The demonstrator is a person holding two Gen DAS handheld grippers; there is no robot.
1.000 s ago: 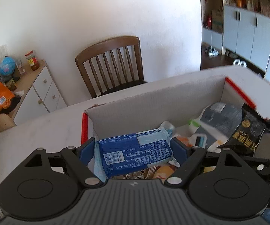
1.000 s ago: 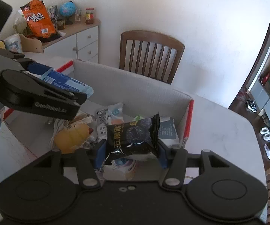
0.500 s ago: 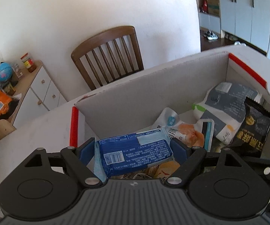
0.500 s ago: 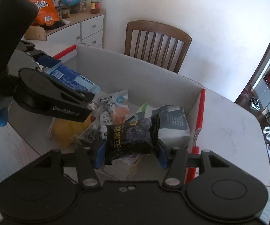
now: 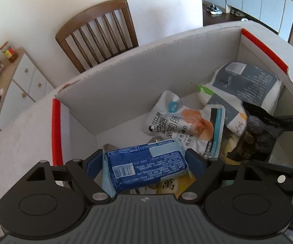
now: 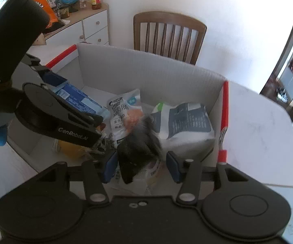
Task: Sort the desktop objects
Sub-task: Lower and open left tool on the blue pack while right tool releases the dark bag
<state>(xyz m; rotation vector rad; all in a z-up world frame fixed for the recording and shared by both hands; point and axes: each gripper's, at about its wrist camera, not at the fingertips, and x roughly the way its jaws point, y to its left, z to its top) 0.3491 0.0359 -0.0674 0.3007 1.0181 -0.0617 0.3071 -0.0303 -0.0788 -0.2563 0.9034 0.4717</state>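
My left gripper (image 5: 145, 163) is shut on a blue snack packet (image 5: 146, 165) and holds it over the near left part of an open white cardboard box (image 5: 126, 81). The packet also shows in the right wrist view (image 6: 75, 99). My right gripper (image 6: 140, 165) is open over the box. A black snack packet (image 6: 138, 142), blurred, hangs between its fingers and is falling free; it also shows in the left wrist view (image 5: 256, 134). In the box lie a white chicken pouch (image 5: 176, 122) and a grey-and-white bag (image 5: 242, 85).
A yellow packet (image 6: 69, 150) lies in the box under my left gripper. A wooden chair (image 5: 99, 32) stands behind the table. A white drawer cabinet (image 5: 24, 81) with jars and a globe is at the left. The white tabletop (image 6: 258, 126) extends right of the box.
Both grippers have moved forward and down over the box. My right gripper has opened and the black packet is dropping out of it. My left gripper still holds the blue packet.
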